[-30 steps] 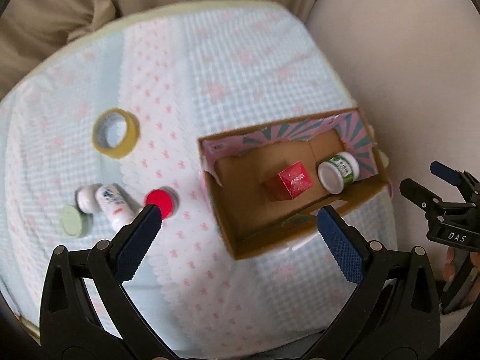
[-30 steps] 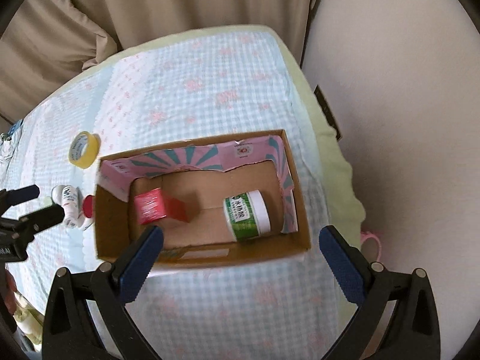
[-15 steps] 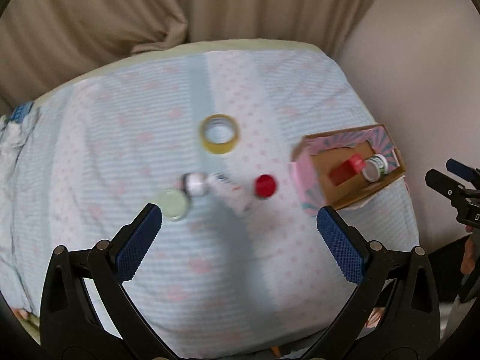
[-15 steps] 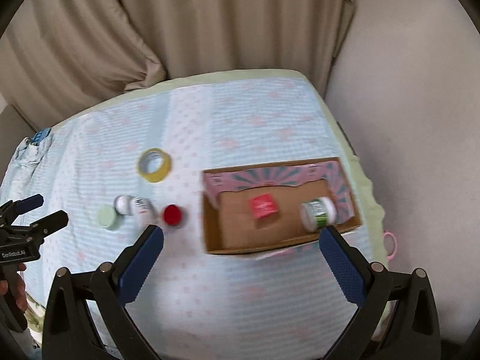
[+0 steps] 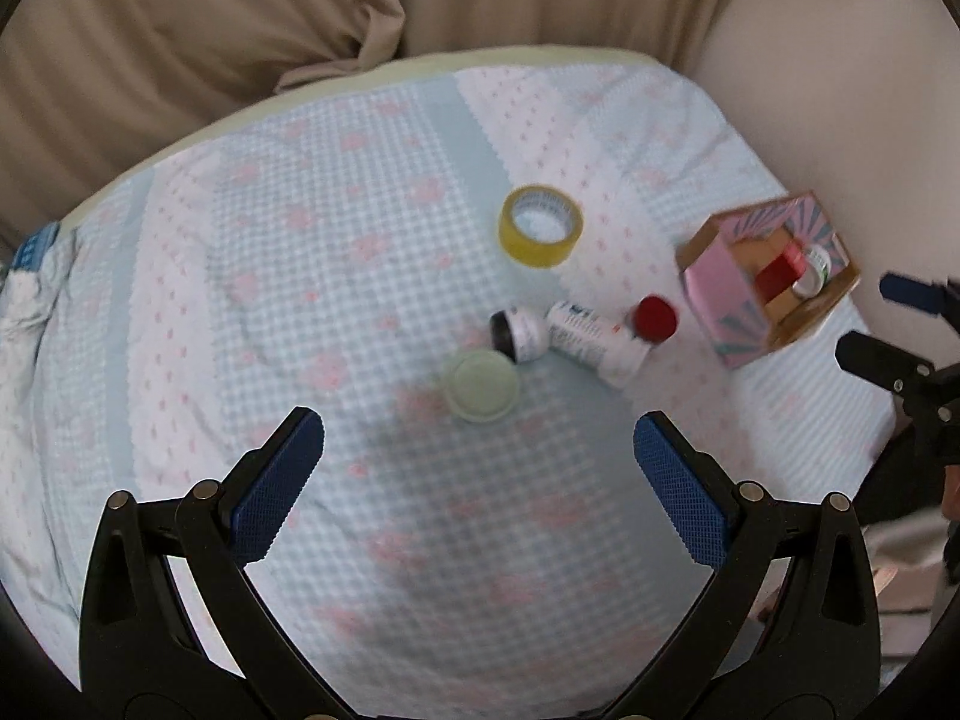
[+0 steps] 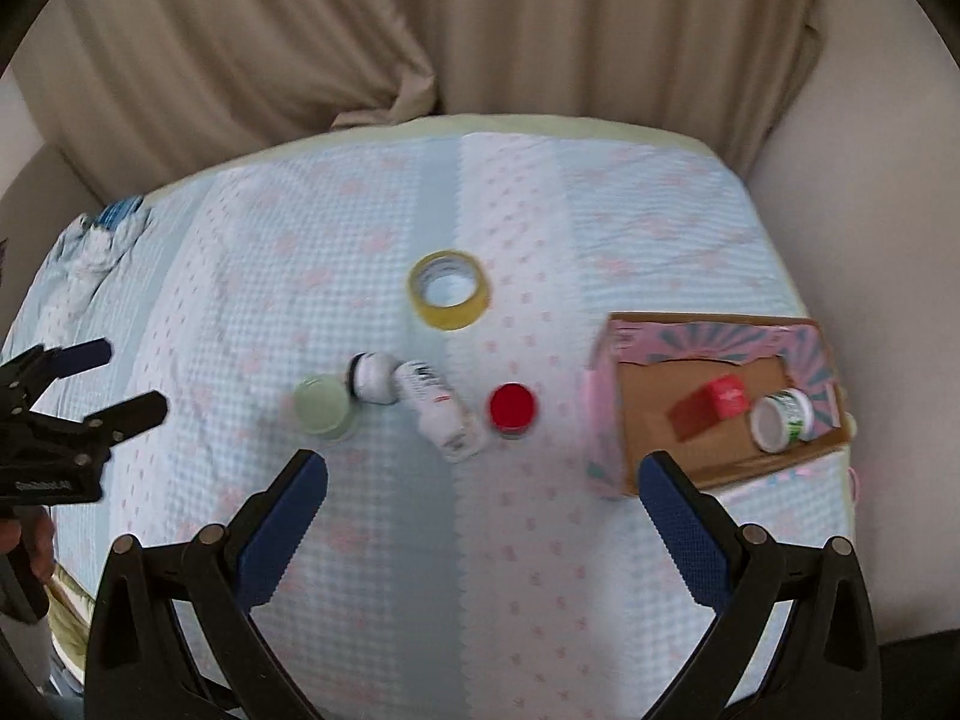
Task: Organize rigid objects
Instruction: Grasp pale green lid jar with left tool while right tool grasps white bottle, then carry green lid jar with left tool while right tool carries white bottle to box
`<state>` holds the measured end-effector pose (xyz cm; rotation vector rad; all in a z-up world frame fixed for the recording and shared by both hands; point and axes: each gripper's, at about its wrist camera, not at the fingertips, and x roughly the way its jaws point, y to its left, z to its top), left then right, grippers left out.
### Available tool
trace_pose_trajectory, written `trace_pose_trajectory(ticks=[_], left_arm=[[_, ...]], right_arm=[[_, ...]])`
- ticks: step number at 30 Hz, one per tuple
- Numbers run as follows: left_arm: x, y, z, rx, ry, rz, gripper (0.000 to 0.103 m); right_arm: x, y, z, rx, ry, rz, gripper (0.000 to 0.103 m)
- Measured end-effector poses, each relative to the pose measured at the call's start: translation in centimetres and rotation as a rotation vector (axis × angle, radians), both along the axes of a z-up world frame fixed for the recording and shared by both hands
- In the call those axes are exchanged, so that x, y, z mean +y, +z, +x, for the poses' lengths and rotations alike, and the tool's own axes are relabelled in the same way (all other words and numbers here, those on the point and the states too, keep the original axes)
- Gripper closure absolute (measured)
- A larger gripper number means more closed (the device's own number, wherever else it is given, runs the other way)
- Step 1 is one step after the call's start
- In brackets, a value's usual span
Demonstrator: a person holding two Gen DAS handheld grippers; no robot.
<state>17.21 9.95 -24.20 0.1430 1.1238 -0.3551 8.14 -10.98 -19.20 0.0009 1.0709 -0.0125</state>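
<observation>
I hold one hand-held gripper in each hand, two in all. My left hand-held gripper (image 5: 479,450) hovers over the near part of the bed (image 5: 360,276), its two blue-padded fingers spread wide with nothing between them. My right hand-held gripper (image 6: 483,495) is spread just as wide and is also empty; its near right finger sits in front of the box

Five loose things lie on the checked bedcover, all clustered around the middle. One roll of yellow tape (image 6: 450,290) lies flat, farthest from me. Nearer, in a row from left to right: one pale green round lid (image 6: 324,407), one small white jar (image 6: 372,377) lying on its side with its dark end toward the lid, one white bottle (image 6: 441,409) lying on its side and touching the jar, and one red cap (image 6: 512,410) just right of the bottle

One open cardboard box (image 6: 618,414) with pink patterned sides stands at the right edge of the bed, well apart from the tape. Two things are inside it: one red cube-shaped box (image 6: 714,405) toward the left, and one white jar with a green label (image 6: 783,420) lying on its side just right of it

Tan curtains (image 6: 420,30) hang beyond the far edge of the bed
</observation>
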Motion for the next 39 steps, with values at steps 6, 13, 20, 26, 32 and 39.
trace_pose_trajectory(ticks=[6, 13, 20, 26, 32, 39], left_arm=[[-0.1, -7.0, 1.6, 0.052, -0.039, -0.002, 0.0], [-1.6, -15.6, 3.6, 0.081, -0.065, 0.008, 0.0], [-3.7, -21.6, 6.1, 0.092, -0.102, 0.013, 0.0], [-5.1, -23.7, 7.4, 0.107, -0.139, -0.001, 0.012], [-5.6, -23.8, 7.9, 0.081, -0.144, 0.009, 0.033], [-5.4, -23.6, 7.9, 0.083, -0.154, 0.005, 0.033]], right_arm=[[2.6, -4.9, 3.3, 0.029, 0.089, -0.027, 0.0], [2.8, -12.3, 7.3, 0.093, 0.201, -0.056, 0.001], [3.5, -20.0, 11.4, 0.191, 0.285, -0.086, 0.012], [4.8, -23.5, 14.2, 0.238, 0.35, -0.086, 0.014], [5.1, -25.5, 15.8, 0.304, 0.381, -0.05, 0.05], [5.2, -25.7, 15.8, 0.305, 0.39, -0.073, 0.053]])
